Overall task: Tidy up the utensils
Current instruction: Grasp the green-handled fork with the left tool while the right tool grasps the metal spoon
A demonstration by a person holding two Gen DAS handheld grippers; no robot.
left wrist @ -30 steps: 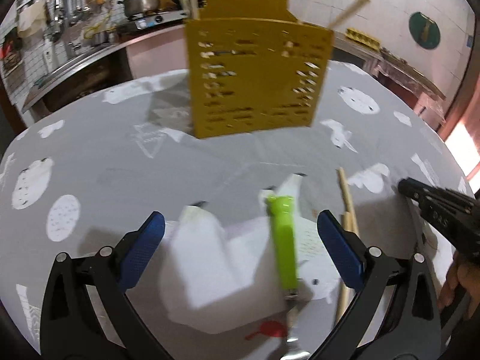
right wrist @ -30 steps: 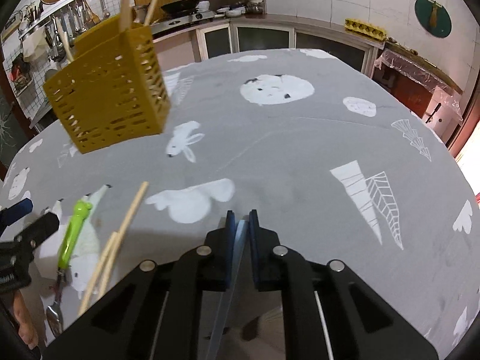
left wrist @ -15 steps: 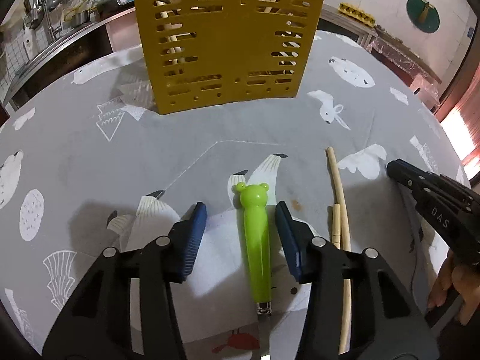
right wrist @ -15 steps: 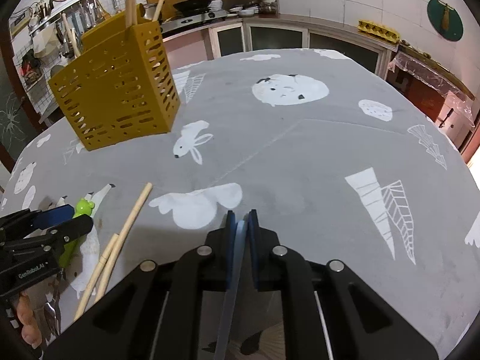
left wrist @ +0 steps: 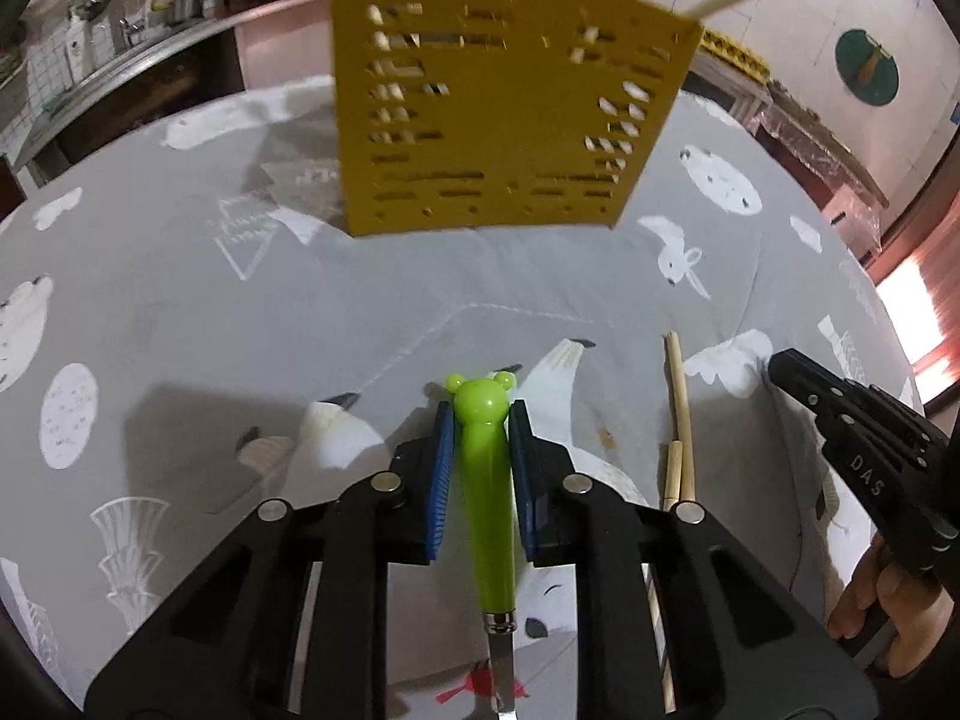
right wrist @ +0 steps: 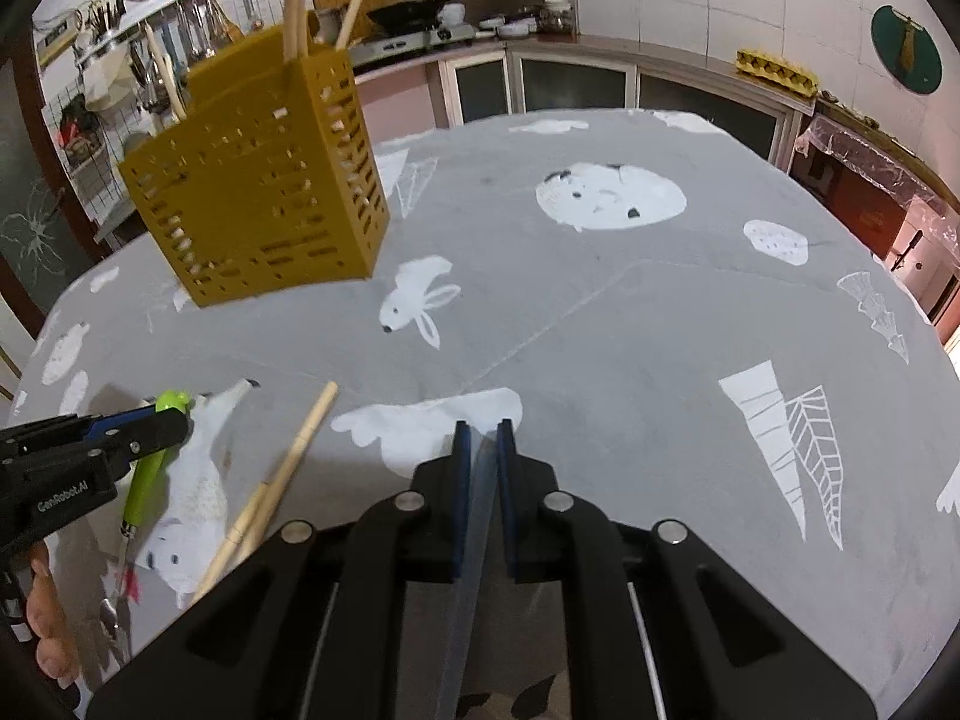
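My left gripper (left wrist: 480, 420) is shut on the green bear-headed handle of a utensil (left wrist: 489, 498) that lies on the grey tablecloth; its metal end runs back under the gripper. It also shows in the right wrist view (right wrist: 144, 480). The yellow slotted utensil holder (left wrist: 504, 114) stands beyond it with wooden sticks inside. Two wooden chopsticks (left wrist: 679, 426) lie to the right of the utensil. My right gripper (right wrist: 480, 429) is shut on a thin pale blue strip (right wrist: 474, 528), low over the cloth to the right of the chopsticks (right wrist: 282, 468).
The round table (right wrist: 600, 300) has a grey cloth with white animal prints. A kitchen counter with pots and jars (right wrist: 468, 30) runs behind it. The table edge drops off at the right (right wrist: 936, 348).
My left gripper has moved forward over the green handle and closed on it; it was wide open a second ago. The right gripper has stayed shut and shifted slightly forward.
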